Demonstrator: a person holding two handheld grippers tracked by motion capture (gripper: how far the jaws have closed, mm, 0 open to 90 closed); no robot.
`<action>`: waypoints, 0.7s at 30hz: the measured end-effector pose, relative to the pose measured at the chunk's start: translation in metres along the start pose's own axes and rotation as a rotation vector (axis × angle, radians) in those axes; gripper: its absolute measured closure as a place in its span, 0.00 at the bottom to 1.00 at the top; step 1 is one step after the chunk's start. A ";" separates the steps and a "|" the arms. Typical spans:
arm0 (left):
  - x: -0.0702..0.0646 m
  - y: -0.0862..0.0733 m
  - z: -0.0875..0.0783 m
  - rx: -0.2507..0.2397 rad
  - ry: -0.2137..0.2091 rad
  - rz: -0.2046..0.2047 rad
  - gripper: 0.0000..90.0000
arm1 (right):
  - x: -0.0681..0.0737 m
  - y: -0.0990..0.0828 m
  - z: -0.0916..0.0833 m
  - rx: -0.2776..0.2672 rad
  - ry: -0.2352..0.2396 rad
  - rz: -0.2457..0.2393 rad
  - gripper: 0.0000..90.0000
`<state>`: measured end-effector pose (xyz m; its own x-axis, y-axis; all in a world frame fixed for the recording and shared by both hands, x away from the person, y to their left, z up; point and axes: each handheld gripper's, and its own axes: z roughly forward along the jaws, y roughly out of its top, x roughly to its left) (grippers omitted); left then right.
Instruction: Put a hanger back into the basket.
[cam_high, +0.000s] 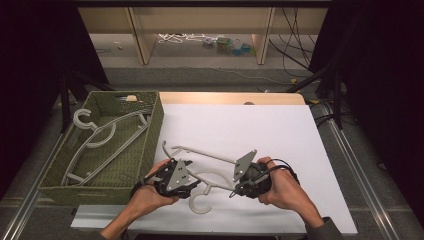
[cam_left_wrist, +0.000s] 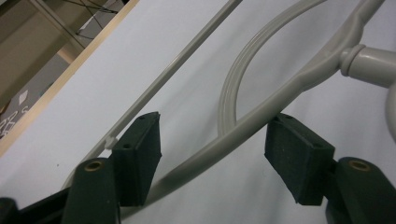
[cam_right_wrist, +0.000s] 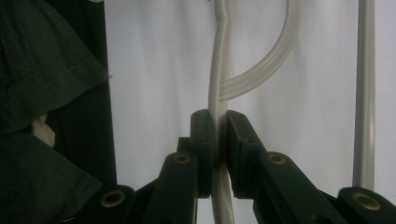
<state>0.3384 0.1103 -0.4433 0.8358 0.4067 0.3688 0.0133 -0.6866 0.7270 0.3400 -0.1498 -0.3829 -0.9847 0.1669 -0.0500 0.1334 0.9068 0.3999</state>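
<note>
A pale grey plastic hanger (cam_high: 209, 155) lies on the white table top (cam_high: 280, 130), its hook (cam_high: 200, 204) toward the near edge. My right gripper (cam_high: 235, 189) is shut on one shoulder arm of the hanger (cam_right_wrist: 217, 70); in the right gripper view both pads (cam_right_wrist: 203, 135) press on the thin arm. My left gripper (cam_high: 191, 174) is at the other shoulder. In the left gripper view its jaws stand apart around the hanger's arm (cam_left_wrist: 261, 116), which crosses the gap at a slant, and the pads (cam_left_wrist: 299, 158) do not clamp it.
A green woven basket (cam_high: 152, 131) stands at the left of the table and holds more grey hangers (cam_high: 97, 137). The table's near edge is just below my hands. A dark sleeve (cam_right_wrist: 51, 79) is at the left of the right gripper view.
</note>
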 end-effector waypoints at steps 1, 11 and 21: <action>-0.001 0.000 0.000 -0.006 -0.004 0.002 0.44 | 0.000 0.000 0.000 -0.003 0.003 -0.003 0.92; -0.003 0.004 0.000 -0.007 -0.079 0.126 0.66 | 0.001 -0.001 -0.001 -0.009 0.022 -0.009 0.91; -0.006 0.008 -0.003 -0.009 -0.188 0.213 0.79 | -0.002 -0.005 -0.006 -0.035 0.042 -0.035 0.91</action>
<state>0.3324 0.1039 -0.4380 0.9064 0.1348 0.4004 -0.1773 -0.7388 0.6501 0.3410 -0.1565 -0.3792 -0.9926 0.1185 -0.0266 0.0956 0.8975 0.4305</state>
